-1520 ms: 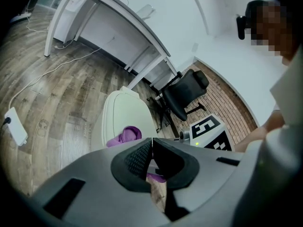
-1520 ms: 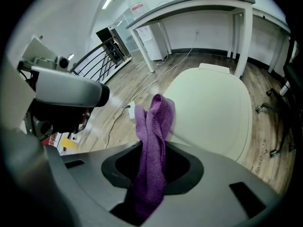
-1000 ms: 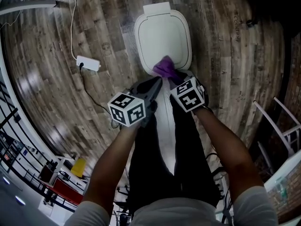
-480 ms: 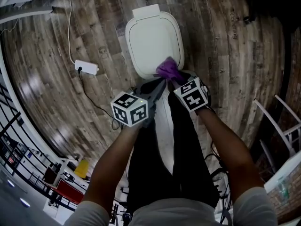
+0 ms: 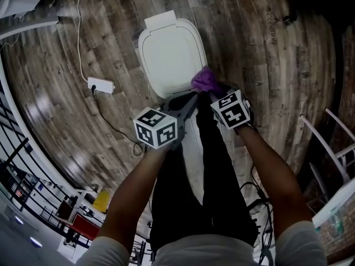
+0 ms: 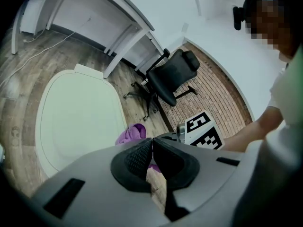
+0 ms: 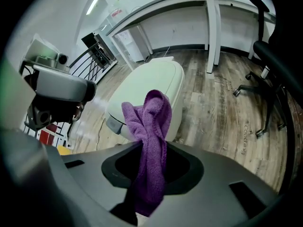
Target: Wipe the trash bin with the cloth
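A white trash bin (image 5: pixel 169 54) with a shut lid stands on the wood floor ahead of me; it also shows as the bin (image 6: pixel 78 119) and the bin (image 7: pixel 151 84) in the gripper views. My right gripper (image 5: pixel 208 90) is shut on a purple cloth (image 5: pixel 204 81), which presses at the bin lid's near right corner. The cloth (image 7: pixel 150 150) hangs bunched between the right jaws. My left gripper (image 5: pixel 191 100) is shut with nothing in it, just short of the bin's near edge, left of the cloth (image 6: pixel 131 134).
A white power strip (image 5: pixel 101 85) with its cable lies on the floor left of the bin. A black office chair (image 6: pixel 173 77) and white desk legs (image 6: pixel 125 46) stand beyond the bin. My legs (image 5: pixel 213 165) are below the grippers.
The cloth and right gripper have slid from the lid's near middle toward its near right corner. The left gripper has stayed shut close by.
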Tool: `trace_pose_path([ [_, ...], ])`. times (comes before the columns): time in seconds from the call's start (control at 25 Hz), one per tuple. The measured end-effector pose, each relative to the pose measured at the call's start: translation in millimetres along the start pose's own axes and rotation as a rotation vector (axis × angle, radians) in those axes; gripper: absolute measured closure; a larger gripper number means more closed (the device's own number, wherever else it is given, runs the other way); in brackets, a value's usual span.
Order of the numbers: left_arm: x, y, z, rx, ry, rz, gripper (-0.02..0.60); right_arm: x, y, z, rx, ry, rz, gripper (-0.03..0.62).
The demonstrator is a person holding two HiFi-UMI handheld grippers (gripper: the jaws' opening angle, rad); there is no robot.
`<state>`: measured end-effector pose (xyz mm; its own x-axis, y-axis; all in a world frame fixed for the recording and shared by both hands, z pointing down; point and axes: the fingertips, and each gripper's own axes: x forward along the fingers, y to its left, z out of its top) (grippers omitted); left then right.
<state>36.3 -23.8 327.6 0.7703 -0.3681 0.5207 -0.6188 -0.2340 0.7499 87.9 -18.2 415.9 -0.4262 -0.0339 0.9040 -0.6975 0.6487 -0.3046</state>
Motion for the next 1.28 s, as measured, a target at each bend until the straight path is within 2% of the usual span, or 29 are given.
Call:
trace_pose_path([
  [0.4, 24.5, -19.9, 13.5, 0.025, 0.020, -0.013, 0.572, -22.0, -62.1, -21.7, 0.058, 0.025, -0.085, 0.485],
  [0.68, 36.8, -39.7, 26.7, 0.047, 0.030, -0.029, 0.572, -40.6, -81.6, -19.1, 0.056, 0.003, -0.105, 0.485],
  [0.88, 37.3, -50.3, 40.6, 0.065, 0.020, -0.037, 0.572, -51.1, -94.0, -2.2, 0.030, -0.031, -0.117, 0.485],
  [1.0, 31.2, -53.3, 52.1, 0.071, -0.015, -0.040, 0.572, -54.9, -103.7, 15.3, 0.013, -0.055, -0.128, 0.485],
  [1.28, 11.8, -37.6, 67.5, 0.078, -0.070, -0.058, 0.572, -46.9, -123.3, 96.7, -0.101, -0.124, -0.182, 0.485],
])
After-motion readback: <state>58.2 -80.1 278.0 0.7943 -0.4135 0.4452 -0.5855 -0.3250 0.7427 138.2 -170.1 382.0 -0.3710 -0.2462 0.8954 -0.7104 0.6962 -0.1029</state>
